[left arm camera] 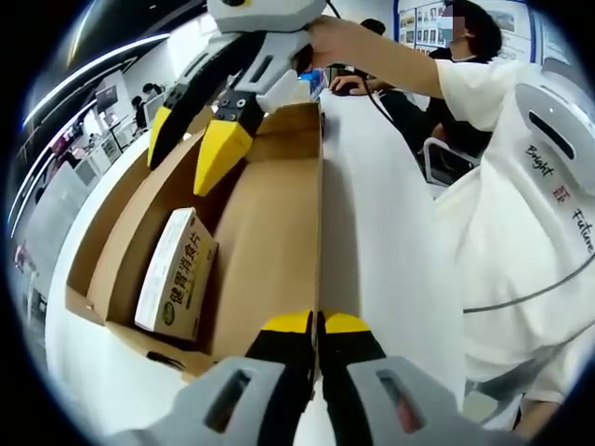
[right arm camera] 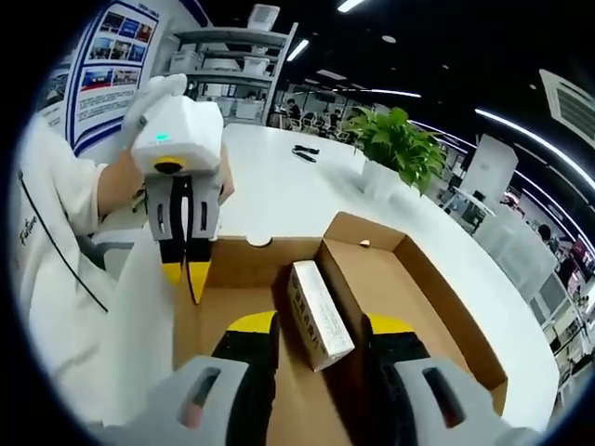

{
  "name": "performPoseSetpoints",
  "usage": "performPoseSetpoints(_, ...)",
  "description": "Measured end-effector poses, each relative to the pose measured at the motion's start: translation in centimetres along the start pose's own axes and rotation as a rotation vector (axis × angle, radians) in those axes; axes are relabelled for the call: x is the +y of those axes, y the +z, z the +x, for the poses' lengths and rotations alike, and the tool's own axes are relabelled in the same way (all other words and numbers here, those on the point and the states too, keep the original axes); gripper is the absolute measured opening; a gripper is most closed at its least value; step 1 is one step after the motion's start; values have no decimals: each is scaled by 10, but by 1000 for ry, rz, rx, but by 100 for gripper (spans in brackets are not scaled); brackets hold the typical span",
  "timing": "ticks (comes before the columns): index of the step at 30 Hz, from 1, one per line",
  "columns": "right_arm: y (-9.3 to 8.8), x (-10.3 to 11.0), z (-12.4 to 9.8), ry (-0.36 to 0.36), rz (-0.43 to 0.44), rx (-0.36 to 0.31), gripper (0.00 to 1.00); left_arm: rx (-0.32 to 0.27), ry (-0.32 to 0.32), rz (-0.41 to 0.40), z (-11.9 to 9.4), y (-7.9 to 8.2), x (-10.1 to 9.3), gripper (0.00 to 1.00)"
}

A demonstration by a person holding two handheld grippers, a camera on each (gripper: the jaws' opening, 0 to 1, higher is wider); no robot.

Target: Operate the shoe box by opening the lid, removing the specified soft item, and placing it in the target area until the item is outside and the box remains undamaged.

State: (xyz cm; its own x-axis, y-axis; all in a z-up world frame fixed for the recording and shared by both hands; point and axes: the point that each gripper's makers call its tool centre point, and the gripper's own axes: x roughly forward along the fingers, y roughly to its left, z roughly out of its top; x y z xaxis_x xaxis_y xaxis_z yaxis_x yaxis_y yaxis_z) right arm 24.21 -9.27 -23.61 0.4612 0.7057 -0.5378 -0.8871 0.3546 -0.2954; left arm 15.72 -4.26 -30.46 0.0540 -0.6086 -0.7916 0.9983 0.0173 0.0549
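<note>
The shoe box (left arm camera: 270, 223) lies open on the white desk (left arm camera: 372, 232), its lid (right arm camera: 409, 279) folded flat beside the tray. Inside, a small white packet (left arm camera: 177, 274) with printed lettering rests on the cardboard floor near one long wall; in the right gripper view the same packet (right arm camera: 319, 314) sits between the tips of that view's own tongs.

The left tongs (left arm camera: 319, 325) are closed tight on the box's upright side wall, yellow tips pressed together over the cardboard edge; from the right gripper view they (right arm camera: 185, 269) hang at the wall nearest the person.

The right tongs (right arm camera: 321, 327) are spread wide, holding nothing, poised over the box interior; in the left gripper view they (left arm camera: 191, 139) hover above the far end of the tray.

A potted plant (right arm camera: 400, 144) stands toward the desk's far edge. A person in a white shirt (left arm camera: 521, 214) stands at the desk's side.
</note>
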Motion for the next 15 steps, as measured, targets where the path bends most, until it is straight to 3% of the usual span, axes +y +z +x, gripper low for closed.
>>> performPoseSetpoints(5,-3,0,10,13,-27,35,35,3,-4,2,0,0,0,1)
performPoseSetpoints(15,-16,-1,24,1,13,67,34,-1,2,5,0,0,1,1)
